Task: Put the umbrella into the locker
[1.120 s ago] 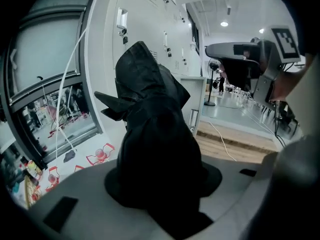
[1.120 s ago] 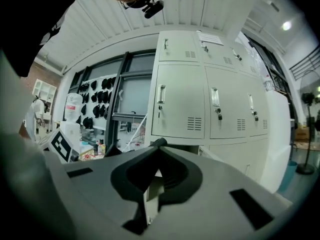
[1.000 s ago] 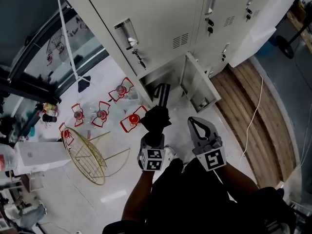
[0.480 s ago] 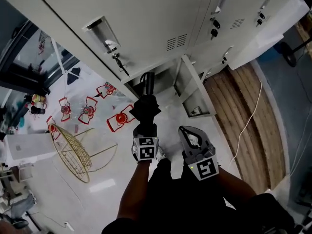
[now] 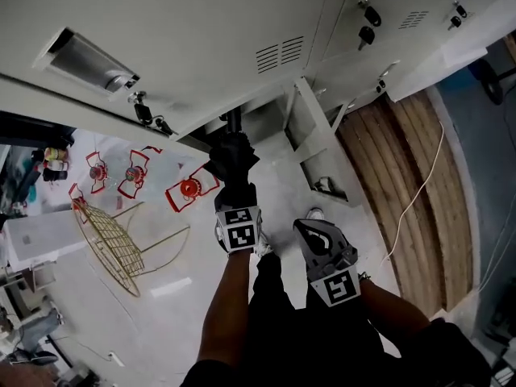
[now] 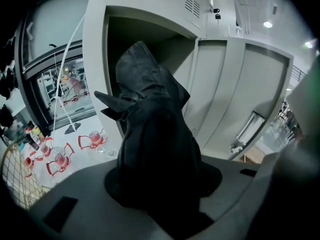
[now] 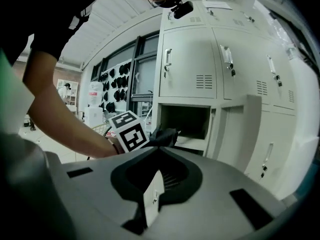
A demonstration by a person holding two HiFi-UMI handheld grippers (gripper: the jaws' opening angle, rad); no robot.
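Left tongs (image 5: 232,190) are clenching the folded black fabric umbrella (image 5: 231,156) mid-bundle; it looks light, soft outside, stiff within. Right tongs (image 5: 305,226) are hanging closed, empty.

A black compact umbrella (image 5: 232,161), folded with its fabric loosely bunched, is clamped between the jaws of the left hand-held gripper (image 5: 235,196) and sticks straight out ahead of it. Its far tip is at the mouth of an open bottom compartment (image 6: 117,39) in a pale grey metal locker (image 5: 242,31), directly in front of the hand-held gripper. The compartment is dark inside. Its door (image 5: 310,134) stands swung open, to the right of the hand-held gripper.
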